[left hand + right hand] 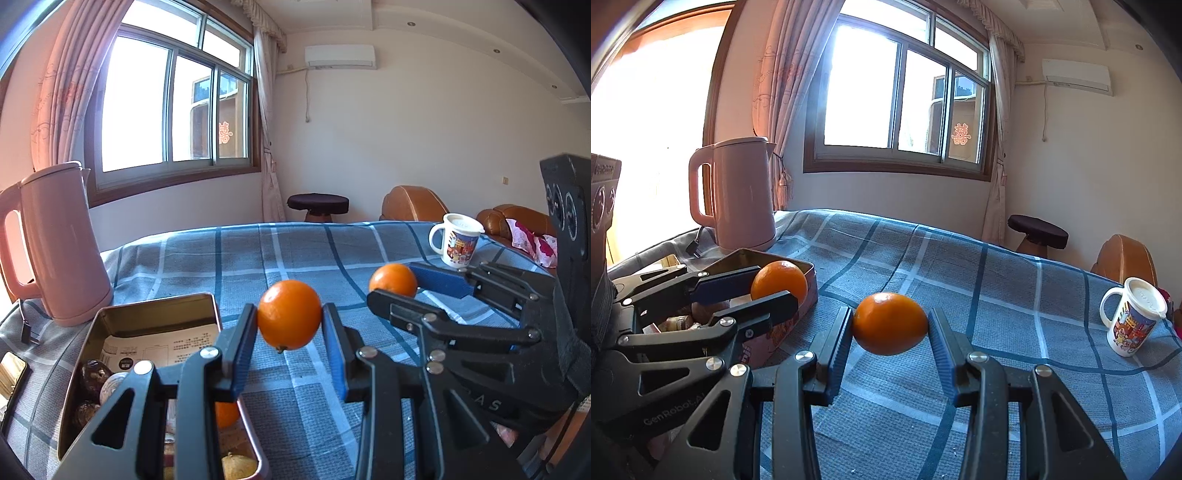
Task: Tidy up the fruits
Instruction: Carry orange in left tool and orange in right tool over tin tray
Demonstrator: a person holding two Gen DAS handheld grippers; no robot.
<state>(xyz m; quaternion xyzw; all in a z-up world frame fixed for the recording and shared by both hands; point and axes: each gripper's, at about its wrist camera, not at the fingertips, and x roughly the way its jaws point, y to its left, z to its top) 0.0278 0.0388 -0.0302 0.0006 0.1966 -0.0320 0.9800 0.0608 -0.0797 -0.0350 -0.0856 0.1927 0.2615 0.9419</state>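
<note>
Each hand-held gripper is clamped on its own fruit, which fits the job of gathering loose fruit into one container. The left hand-held gripper (290, 325) pinches a round, glossy orange citrus fruit (289, 314) between its blue ribbed pads, lifted clear of the blue plaid cloth (295, 258) that covers the tabletop. It hangs just beside the right wall of the open rectangular metal tin (147, 314), which stands near the tabletop's left edge. That position looks chosen so a short move leftward would bring the fruit over the tin's opening.

The tin already holds several things: dark brown wrinkled fruits (92, 373), another orange piece, a yellowish one and a printed paper lining its floor, so free space lies mainly toward its far end.

The right hand-held gripper (890, 325) grips a second, slightly oval orange citrus fruit (890, 323) by its two ends, also held off the cloth, further toward the middle of the tabletop. Holding it back there probably keeps the two tools from crowding each other at the tin.

A pink plastic electric kettle (55, 243) stands behind the tin at the far left corner, and a white lidded cartoon-print mug (1132, 319) sits near the right edge, both well apart from the fruit's likely path.
</note>
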